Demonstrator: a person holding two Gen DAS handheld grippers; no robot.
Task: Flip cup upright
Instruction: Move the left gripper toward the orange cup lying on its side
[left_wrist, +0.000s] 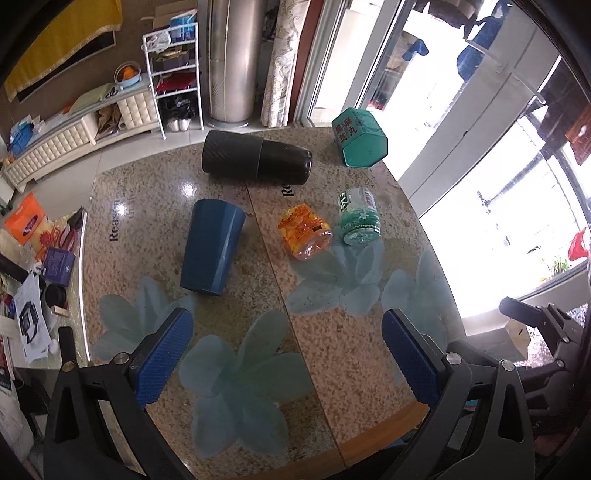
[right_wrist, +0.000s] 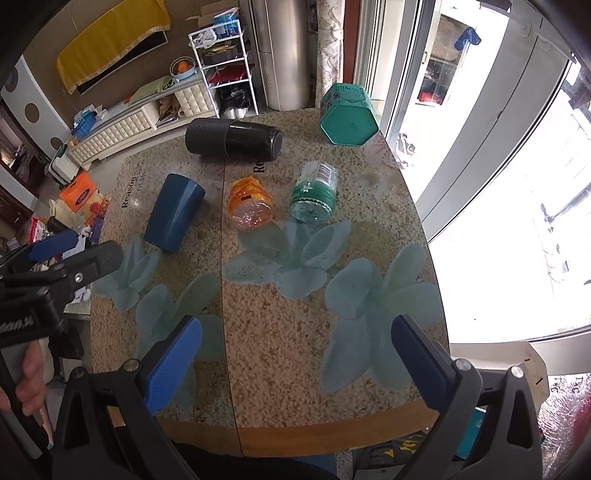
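A dark blue cup (left_wrist: 212, 245) lies on its side on the speckled table (left_wrist: 325, 332), wide mouth pointing away from me, base toward me. It also shows in the right wrist view (right_wrist: 173, 212) at the left. My left gripper (left_wrist: 288, 343) is open and empty, hovering over the near table, the cup just ahead of its left finger. My right gripper (right_wrist: 295, 350) is open and empty over the near right part of the table. The left gripper (right_wrist: 70, 247) shows at the left edge of the right wrist view.
A black flask (left_wrist: 256, 157) lies on its side at the back. A green hexagonal tin (left_wrist: 360, 138), an orange jar (left_wrist: 304, 232) and a green jar (left_wrist: 358, 216) also lie tipped over. A cluttered side shelf (left_wrist: 33, 258) stands left. The table's wooden edge (right_wrist: 295, 430) is near.
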